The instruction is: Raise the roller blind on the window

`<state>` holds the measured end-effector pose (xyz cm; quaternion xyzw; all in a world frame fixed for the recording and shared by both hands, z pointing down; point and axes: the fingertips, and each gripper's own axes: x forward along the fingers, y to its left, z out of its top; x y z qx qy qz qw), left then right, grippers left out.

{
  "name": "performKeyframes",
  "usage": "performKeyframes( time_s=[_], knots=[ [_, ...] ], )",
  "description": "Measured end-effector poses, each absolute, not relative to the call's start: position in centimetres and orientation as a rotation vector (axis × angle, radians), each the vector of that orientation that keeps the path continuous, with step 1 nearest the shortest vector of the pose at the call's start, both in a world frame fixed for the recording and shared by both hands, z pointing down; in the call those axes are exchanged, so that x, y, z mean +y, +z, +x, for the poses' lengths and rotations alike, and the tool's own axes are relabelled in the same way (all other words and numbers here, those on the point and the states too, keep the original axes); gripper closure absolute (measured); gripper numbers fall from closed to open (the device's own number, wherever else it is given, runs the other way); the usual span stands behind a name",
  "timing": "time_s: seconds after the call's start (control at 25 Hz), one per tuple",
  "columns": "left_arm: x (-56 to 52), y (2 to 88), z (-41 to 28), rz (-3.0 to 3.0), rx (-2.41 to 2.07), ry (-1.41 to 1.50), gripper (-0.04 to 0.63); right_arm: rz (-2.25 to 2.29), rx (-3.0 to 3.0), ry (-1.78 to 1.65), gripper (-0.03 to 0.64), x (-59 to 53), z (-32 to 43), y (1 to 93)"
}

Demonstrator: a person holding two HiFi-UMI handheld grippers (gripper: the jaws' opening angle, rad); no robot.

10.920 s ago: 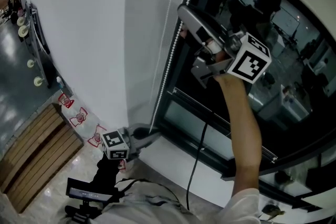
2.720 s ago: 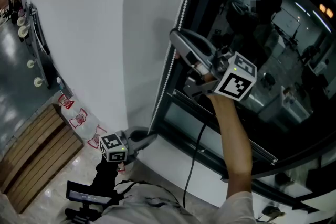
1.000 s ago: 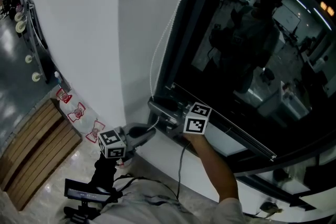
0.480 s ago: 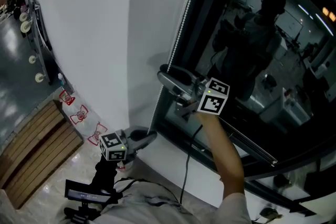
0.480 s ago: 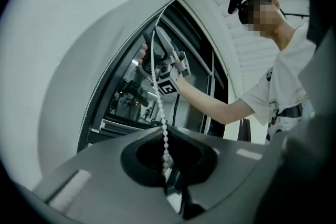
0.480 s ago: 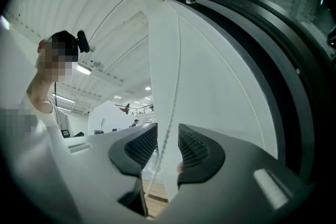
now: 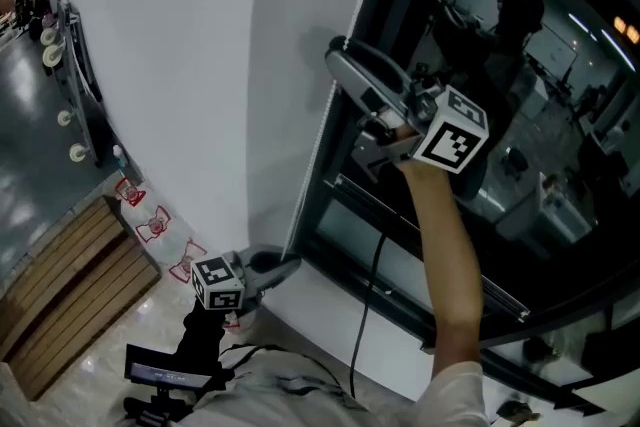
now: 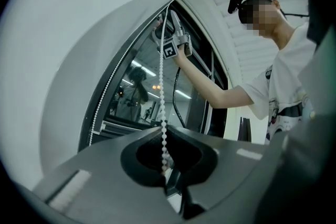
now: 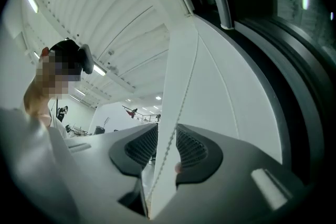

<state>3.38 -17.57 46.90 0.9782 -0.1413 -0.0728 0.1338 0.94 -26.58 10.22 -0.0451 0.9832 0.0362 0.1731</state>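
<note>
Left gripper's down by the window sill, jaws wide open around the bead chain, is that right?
Not quite: the left gripper is down by the window sill, but its jaws are shut on the bead chain, not wide open. The left gripper view shows it.

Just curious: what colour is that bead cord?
White; the bead cord shows best in the left gripper view.

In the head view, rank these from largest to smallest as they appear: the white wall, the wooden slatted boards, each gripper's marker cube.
1. white wall
2. wooden slatted boards
3. right marker cube
4. left marker cube
The right cube may look bigger only through nearness to the camera.
</note>
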Motion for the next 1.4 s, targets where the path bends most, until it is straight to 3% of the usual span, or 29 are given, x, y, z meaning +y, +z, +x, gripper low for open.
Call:
performKeyframes(
  time_s=[0.2, 0.32, 0.76, 1.4],
  knots=[
    [-17.6, 46.8, 3.4, 2.836, -0.413, -0.213, 0.597, -0.135, 2.762, 0.195, 0.521, -25.9, 1.4, 6.5],
    [-17.6, 46.9, 3.4, 2.833, -0.411, -0.216, 0.597, -0.169, 2.730, 0.202, 0.598, -25.8, 1.9, 5.8],
    [-17.5, 47.1, 3.6, 2.824, -0.397, -0.211, 0.597, -0.219, 2.731, 0.129, 0.603, -25.2, 1.9, 7.6],
    [-17.4, 47.0, 3.8, 2.823, -0.383, -0.207, 0.597, -0.329, 2.925, -0.089, 0.603, -25.2, 0.8, 23.7]
  ],
)
